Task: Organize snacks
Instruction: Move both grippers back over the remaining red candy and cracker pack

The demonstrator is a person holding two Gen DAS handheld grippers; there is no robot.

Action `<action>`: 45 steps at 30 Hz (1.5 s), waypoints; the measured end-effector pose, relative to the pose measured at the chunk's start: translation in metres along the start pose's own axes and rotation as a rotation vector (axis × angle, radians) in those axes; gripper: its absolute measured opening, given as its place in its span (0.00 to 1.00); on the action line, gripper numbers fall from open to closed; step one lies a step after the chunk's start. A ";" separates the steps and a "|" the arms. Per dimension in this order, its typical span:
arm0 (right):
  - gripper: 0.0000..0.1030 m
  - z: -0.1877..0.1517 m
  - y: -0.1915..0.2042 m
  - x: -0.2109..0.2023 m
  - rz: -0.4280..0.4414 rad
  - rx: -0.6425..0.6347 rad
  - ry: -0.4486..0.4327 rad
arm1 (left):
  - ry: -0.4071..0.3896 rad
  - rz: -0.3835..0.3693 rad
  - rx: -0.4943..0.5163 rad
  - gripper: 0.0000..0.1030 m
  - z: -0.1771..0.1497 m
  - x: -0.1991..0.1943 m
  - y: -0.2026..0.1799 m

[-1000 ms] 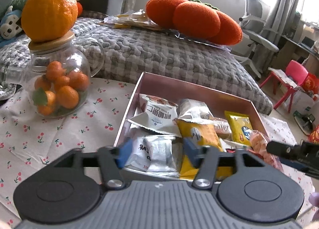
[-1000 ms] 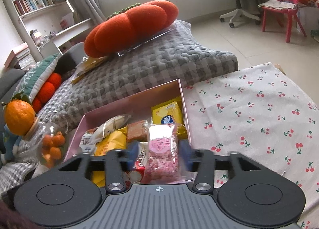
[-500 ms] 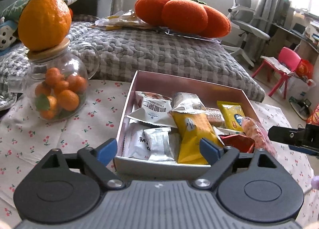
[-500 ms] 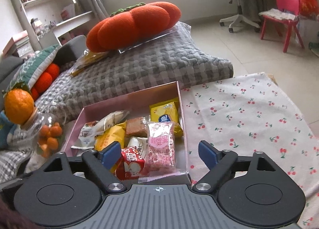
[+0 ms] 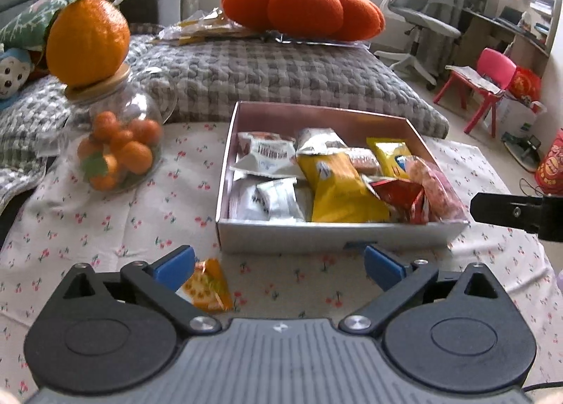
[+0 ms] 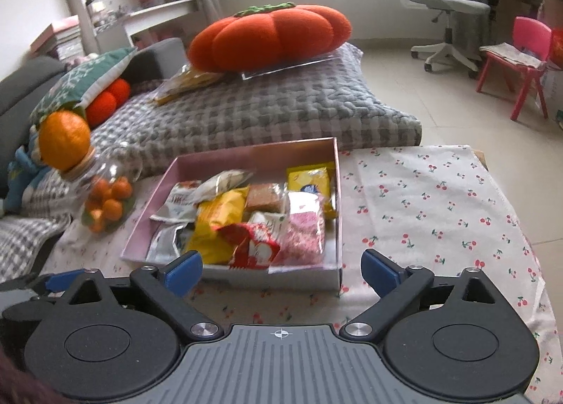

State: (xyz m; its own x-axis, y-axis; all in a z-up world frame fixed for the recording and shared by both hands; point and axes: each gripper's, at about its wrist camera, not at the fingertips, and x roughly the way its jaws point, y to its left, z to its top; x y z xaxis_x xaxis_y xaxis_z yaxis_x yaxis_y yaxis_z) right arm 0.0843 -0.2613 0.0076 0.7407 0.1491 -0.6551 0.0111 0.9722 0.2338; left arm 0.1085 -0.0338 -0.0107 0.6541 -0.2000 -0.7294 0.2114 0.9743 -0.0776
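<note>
Jaws of left gripper [image 5: 278, 265] and right gripper [image 6: 281, 267] opening wide, nothing between pads. Shallow pink cardboard box [image 5: 316, 115] holds wrapped snacks [image 5: 337, 186]. Small orange snack packet [image 5: 207, 286] lies outside box, just before its near wall, on cherry-print tablecloth [image 5: 105, 224].

Low table under a white cloth [image 5: 105, 228] printed with small red cherries. Directly ahead of both pairs of jaws, a shallow pink box [image 5: 316, 238] packed with snack packets. Ahead and left of the left jaws, a round glass jar [image 5: 116, 143] of small oranges. Beside the left jaws' left pad, one orange packet [image 5: 209, 286] lying flat.
</note>
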 end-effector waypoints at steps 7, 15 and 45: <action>0.96 -0.010 0.002 -0.009 0.015 0.002 0.022 | 0.037 0.002 -0.003 1.00 -0.011 -0.012 0.011; 0.96 -0.021 0.006 -0.014 -0.018 -0.028 0.064 | 0.070 0.027 0.036 1.00 -0.027 -0.023 0.027; 0.96 -0.049 0.073 0.015 0.005 -0.203 0.144 | 0.157 0.087 0.025 0.93 -0.055 -0.023 0.103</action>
State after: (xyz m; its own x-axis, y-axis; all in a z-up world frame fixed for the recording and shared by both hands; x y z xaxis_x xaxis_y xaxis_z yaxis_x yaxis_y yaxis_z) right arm 0.0637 -0.1789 -0.0203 0.6372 0.1640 -0.7531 -0.1380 0.9856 0.0979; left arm 0.0751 0.0771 -0.0392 0.5499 -0.0950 -0.8298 0.1784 0.9839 0.0056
